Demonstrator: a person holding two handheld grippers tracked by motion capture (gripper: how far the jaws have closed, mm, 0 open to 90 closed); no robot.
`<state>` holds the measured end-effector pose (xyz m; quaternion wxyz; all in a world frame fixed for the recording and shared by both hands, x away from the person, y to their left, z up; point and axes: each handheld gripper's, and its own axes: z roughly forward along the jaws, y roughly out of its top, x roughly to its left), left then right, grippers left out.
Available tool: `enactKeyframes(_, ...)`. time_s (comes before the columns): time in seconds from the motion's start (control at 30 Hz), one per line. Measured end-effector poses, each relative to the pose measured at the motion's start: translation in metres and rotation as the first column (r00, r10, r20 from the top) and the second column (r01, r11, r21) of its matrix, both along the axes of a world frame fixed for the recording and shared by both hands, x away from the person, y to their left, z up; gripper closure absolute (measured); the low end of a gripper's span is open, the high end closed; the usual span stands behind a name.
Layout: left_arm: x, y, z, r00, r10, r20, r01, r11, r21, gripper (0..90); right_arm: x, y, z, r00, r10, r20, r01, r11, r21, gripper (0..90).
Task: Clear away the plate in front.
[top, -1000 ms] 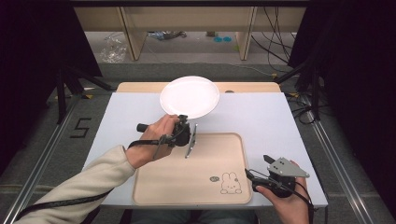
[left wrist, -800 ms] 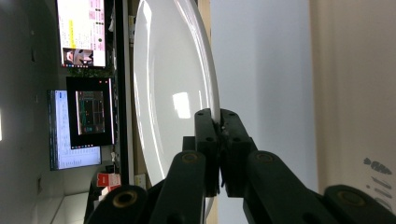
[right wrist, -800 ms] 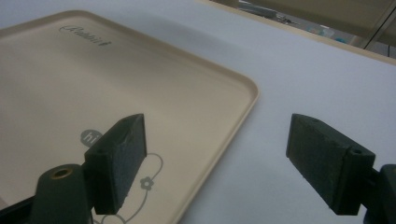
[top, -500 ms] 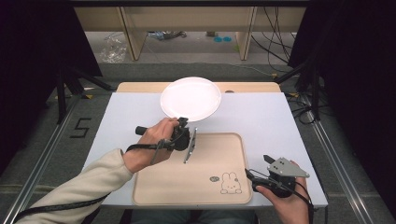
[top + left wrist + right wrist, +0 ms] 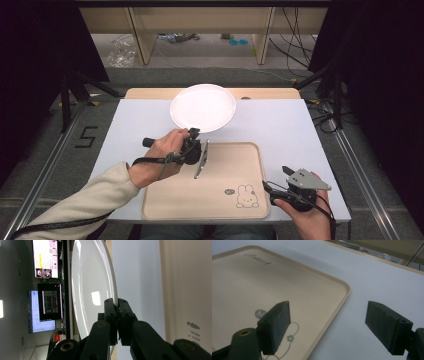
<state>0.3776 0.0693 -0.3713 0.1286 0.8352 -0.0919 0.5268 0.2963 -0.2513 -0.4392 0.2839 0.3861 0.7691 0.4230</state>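
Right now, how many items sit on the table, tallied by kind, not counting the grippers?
White plate: 1, its near rim pinched in the left gripper
Beige tray with a rabbit print: 1
Total: 2
The right gripper, jaws apart, holds nothing.
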Motion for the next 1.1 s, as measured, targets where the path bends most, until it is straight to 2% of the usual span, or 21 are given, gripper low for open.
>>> enactKeyframes(0.13, -0.003, 0.000, 0.001, 1.0000, -0.003, 0.003, 0.003, 1.0000, 0.000, 87.3, 0.000, 0.000, 0.000, 1.0000, 0.001, 0.000, -0.001, 1.0000, 0.000, 21.2)
enactKeyframes(0.17, -0.003, 0.000, 0.002, 1.0000, -0.005, 0.004, 0.005, 1.0000, -0.002, 87.2, -0.001, 0.001, 0.000, 0.9999, 0.001, -0.013, -0.001, 1.0000, 0.006, 21.2)
enactKeyframes(0.2, -0.005, 0.000, 0.002, 1.0000, -0.007, 0.006, 0.007, 1.0000, -0.003, 87.3, 0.000, 0.000, 0.000, 1.0000, 0.001, -0.001, -0.001, 1.0000, 0.001, 21.2)
enactKeyframes(0.77, -0.014, 0.004, 0.001, 0.9999, -0.011, 0.007, 0.011, 0.9999, 0.004, 87.2, 0.000, 0.000, 0.000, 1.0000, 0.000, -0.003, 0.000, 1.0000, 0.002, 21.2)
enactKeyframes(1.1, -0.023, 0.004, 0.002, 0.9993, -0.032, 0.016, 0.032, 0.9995, -0.004, 87.2, 0.000, 0.000, 0.000, 1.0000, -0.002, -0.001, 0.002, 1.0000, 0.000, 21.2)
